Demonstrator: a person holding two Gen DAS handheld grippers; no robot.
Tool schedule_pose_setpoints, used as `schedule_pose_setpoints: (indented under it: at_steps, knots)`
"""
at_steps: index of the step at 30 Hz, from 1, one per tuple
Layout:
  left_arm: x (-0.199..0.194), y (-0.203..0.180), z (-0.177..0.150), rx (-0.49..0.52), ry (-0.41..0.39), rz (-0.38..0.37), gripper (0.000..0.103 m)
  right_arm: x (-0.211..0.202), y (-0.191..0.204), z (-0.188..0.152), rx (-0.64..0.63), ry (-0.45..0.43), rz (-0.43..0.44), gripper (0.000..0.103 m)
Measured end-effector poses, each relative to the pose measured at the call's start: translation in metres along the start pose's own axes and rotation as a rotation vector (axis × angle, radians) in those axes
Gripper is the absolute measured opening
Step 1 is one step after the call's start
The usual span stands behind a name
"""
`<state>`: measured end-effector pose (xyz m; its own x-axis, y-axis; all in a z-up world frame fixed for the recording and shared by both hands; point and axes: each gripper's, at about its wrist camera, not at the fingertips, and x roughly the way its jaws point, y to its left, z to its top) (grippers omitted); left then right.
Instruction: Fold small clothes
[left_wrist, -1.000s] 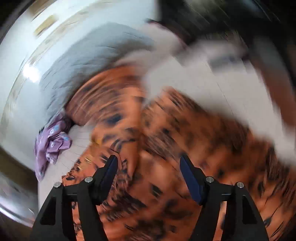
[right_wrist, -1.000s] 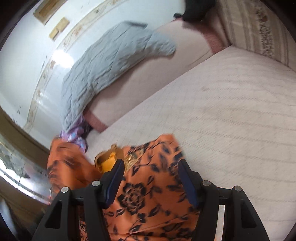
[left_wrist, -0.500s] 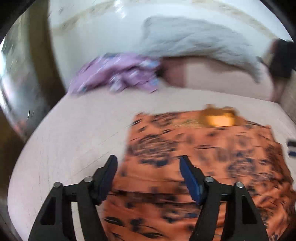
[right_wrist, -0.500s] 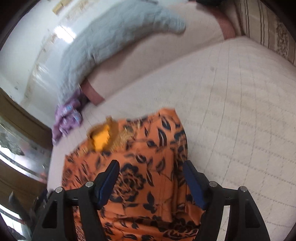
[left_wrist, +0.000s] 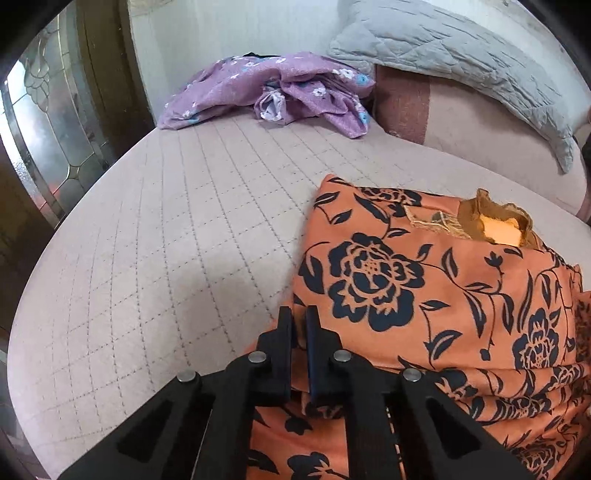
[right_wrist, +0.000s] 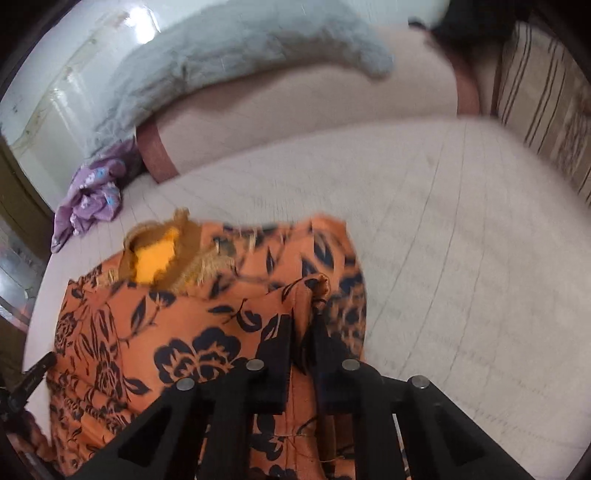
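Note:
An orange garment with black flowers (left_wrist: 424, 280) lies on the quilted bed (left_wrist: 166, 240), its gold-trimmed neckline at the far side. My left gripper (left_wrist: 299, 317) is shut on the garment's left edge. In the right wrist view the same orange garment (right_wrist: 166, 332) spreads to the left, and my right gripper (right_wrist: 303, 325) is shut on a raised fold at its right edge. The left gripper's tip (right_wrist: 37, 369) shows at the far left of that view.
A crumpled purple floral garment (left_wrist: 280, 92) lies at the bed's far left corner. A grey quilted pillow (left_wrist: 461, 51) rests on a pink bolster (left_wrist: 480, 122) along the headboard. A wooden door with glass (left_wrist: 44, 122) stands to the left. A striped cushion (right_wrist: 546, 92) is at the right.
Both grippers were open over the garment and have now closed on its left and right edges. The left gripper swung round from a blurred view to face the headboard.

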<state>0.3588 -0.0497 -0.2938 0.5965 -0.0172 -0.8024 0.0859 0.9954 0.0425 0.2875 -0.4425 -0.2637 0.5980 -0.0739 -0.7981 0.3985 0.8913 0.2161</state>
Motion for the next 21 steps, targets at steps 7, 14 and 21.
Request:
schedule_pose_setpoints:
  at_steps: [7,14,21]
  knots:
    - [0.003,-0.011,-0.004,0.067,-0.001,0.077,0.008,0.030,-0.016,-0.001,0.069,0.147,-0.016,0.016]
    - [-0.021,-0.009,-0.001,0.046,-0.095,0.111,0.063,-0.024,-0.019,0.009,0.120,-0.085,-0.023,0.069]
    - [-0.017,-0.019,-0.003,0.103,-0.106,0.157,0.076,-0.019,0.041,-0.012,-0.106,-0.008,0.177,0.044]
